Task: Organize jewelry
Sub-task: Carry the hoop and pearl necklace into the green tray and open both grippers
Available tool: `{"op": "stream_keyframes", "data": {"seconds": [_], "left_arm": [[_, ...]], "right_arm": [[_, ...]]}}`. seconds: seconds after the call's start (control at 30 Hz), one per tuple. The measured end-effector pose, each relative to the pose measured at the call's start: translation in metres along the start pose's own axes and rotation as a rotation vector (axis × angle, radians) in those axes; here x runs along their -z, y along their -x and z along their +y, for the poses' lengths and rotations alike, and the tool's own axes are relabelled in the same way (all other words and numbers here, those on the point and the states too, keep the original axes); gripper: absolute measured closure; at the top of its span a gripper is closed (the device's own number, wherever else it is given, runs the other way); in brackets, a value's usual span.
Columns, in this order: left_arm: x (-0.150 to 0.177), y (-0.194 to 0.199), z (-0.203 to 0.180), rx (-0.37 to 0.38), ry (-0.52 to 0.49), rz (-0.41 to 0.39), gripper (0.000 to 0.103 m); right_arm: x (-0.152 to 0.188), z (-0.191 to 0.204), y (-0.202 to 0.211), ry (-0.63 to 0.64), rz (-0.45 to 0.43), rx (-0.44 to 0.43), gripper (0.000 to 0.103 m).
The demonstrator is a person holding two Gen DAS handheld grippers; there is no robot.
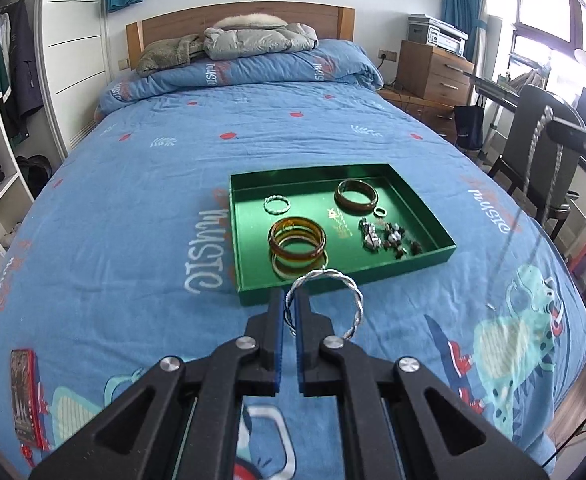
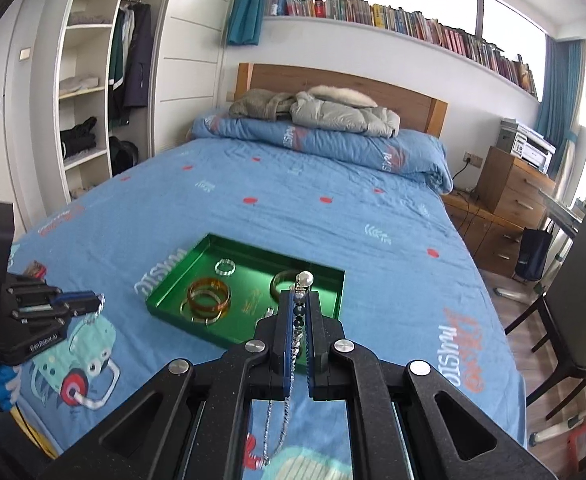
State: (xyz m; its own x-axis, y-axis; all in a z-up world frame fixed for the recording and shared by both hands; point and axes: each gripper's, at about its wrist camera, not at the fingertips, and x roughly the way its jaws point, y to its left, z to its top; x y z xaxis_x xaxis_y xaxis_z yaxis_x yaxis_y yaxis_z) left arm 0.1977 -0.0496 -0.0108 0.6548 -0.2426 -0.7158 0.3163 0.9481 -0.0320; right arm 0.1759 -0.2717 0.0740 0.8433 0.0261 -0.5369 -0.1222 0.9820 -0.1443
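Jewelry sorting on blue quilted bedspread, both grippers loaded.

Left gripper, lower centre of its view, is clamped on a twisted silver wire bangle that stands upright just in front of the near rim of the shallow green rectangular tray. Right gripper, lower centre of its view, is clenched on a necklace of dark beads and silver chain, a pearl-like bead at the tips, chain hanging below. Tray holds stacked amber translucent bangles, a dark brown bangle, a small twisted silver ring, a small green ring and a heap of dark beads.
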Motion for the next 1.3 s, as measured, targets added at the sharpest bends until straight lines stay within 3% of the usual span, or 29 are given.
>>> {"op": "stream_keyframes", "data": {"seconds": [0.27,0.47,0.8,1.07,1.3], "left_arm": [[-0.046,-0.080,-0.016,0.034,0.007,0.042,0.099],[-0.063,-0.133,-0.022,0.034,0.000,0.076,0.099],[-0.095,-0.206,-0.016,0.019,0.038,0.137,0.099],[-0.097,-0.244,-0.017,-0.008,0.031,0.207,0.098],[-0.091,-0.247,-0.022,-0.006,0.009,0.223,0.097]], "right_arm": [[-0.054,0.000,-0.074,-0.005,-0.046,-0.018,0.098],[-0.068,0.008,-0.135,-0.039,-0.046,-0.089,0.098],[-0.010,0.002,-0.217,-0.096,0.086,-0.152,0.098],[0.035,0.006,-0.231,-0.139,0.161,-0.228,0.098],[0.071,0.008,-0.245,-0.154,0.276,-0.220,0.097]]}}
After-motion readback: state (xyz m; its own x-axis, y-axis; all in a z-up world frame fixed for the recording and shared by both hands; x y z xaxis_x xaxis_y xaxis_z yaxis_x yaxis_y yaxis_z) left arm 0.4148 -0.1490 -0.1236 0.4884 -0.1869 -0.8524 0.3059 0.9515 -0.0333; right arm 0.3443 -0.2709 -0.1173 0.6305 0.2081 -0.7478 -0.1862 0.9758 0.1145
